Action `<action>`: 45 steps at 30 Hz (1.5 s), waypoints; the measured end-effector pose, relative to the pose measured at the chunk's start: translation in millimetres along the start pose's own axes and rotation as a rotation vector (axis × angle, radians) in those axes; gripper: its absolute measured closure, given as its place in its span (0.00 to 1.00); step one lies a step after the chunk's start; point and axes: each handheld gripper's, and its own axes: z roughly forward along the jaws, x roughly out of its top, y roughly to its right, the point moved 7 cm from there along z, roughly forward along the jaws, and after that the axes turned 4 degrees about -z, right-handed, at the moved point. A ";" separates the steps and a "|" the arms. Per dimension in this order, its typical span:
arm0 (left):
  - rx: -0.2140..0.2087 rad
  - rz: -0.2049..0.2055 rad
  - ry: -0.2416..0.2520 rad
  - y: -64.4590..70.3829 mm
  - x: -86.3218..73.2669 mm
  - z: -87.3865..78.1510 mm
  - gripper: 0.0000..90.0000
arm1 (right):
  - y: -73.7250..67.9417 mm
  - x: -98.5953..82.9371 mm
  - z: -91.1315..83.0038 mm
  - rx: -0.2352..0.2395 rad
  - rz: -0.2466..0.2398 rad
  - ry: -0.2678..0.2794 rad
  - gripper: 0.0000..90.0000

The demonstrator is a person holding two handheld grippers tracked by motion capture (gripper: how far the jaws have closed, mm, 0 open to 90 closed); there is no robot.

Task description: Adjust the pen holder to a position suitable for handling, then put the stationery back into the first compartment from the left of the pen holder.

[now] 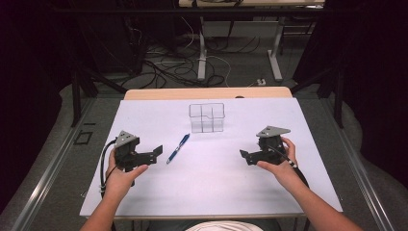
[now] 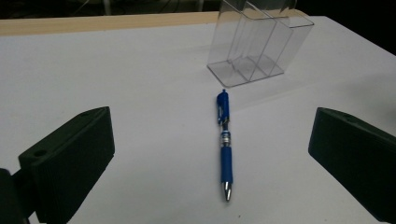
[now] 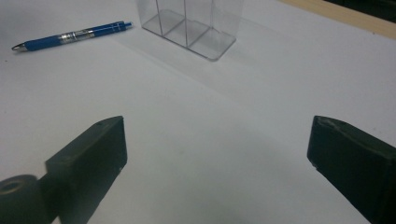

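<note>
No legible brand, label or writing is found on any item. The left hand-held gripper [image 1: 155,153] is held low over the white tabletop [image 1: 211,187], jaws spread wide apart and empty, aimed toward the blue pen [image 1: 178,148]. The right hand-held gripper [image 1: 246,156] is held likewise at the opposite side, jaws apart and empty. The pen is seen lying flat just beside the left gripper, its tip toward the person. A clear compartmented organizer [image 1: 207,117] is noted standing upright beyond the pen, near but apart. Nothing is observed between the left gripper and the pen.
</note>
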 end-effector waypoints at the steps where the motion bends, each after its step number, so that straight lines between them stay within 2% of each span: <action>1: -0.008 0.001 -0.006 2.7 0.4 1.9 0.00 | 1.8 -2.8 -0.2 -0.004 0.016 -0.004 0.00; 5: -0.023 0.033 -0.028 13.3 3.0 8.9 0.01 | 6.9 -6.6 -3.5 -0.001 0.075 0.007 0.00; 9: -0.031 0.054 -0.050 20.1 6.9 16.2 0.03 | 10.2 -10.0 -4.1 -0.010 0.109 0.002 0.00; 11: -0.038 0.049 -0.061 23.2 8.2 19.6 0.03 | 11.2 -11.6 -4.7 -0.015 0.099 -0.005 0.00; 14: -0.029 0.068 -0.085 26.3 10.5 24.7 0.06 | 11.5 -11.4 -6.8 -0.020 0.068 -0.001 0.00; 17: -0.023 0.075 -0.097 27.5 14.1 29.8 0.11 | 13.4 -12.8 -5.9 -0.012 0.084 -0.014 0.00; 21: -0.014 0.100 -0.143 27.2 16.0 37.0 0.18 | 15.5 -14.3 -4.8 -0.003 0.091 -0.021 0.01; 29: 0.016 0.125 -0.182 33.3 15.8 50.6 0.34 | 17.1 -12.9 -7.0 -0.014 0.080 -0.014 0.06; 34: 0.020 0.140 -0.236 36.5 12.6 58.4 0.41 | 21.6 -12.5 -7.6 -0.022 0.088 -0.003 0.09; 35: 0.013 0.143 -0.261 36.6 11.0 59.8 0.43 | 22.1 -12.8 -7.8 -0.021 0.097 -0.005 0.10; 40: 0.038 0.137 -0.315 33.2 5.0 68.7 0.46 | 24.6 -13.6 -6.5 -0.017 0.108 -0.001 0.11; 45: 0.077 0.109 -0.365 26.7 0.3 75.9 0.53 | 24.8 -14.6 -6.4 -0.013 0.123 -0.007 0.13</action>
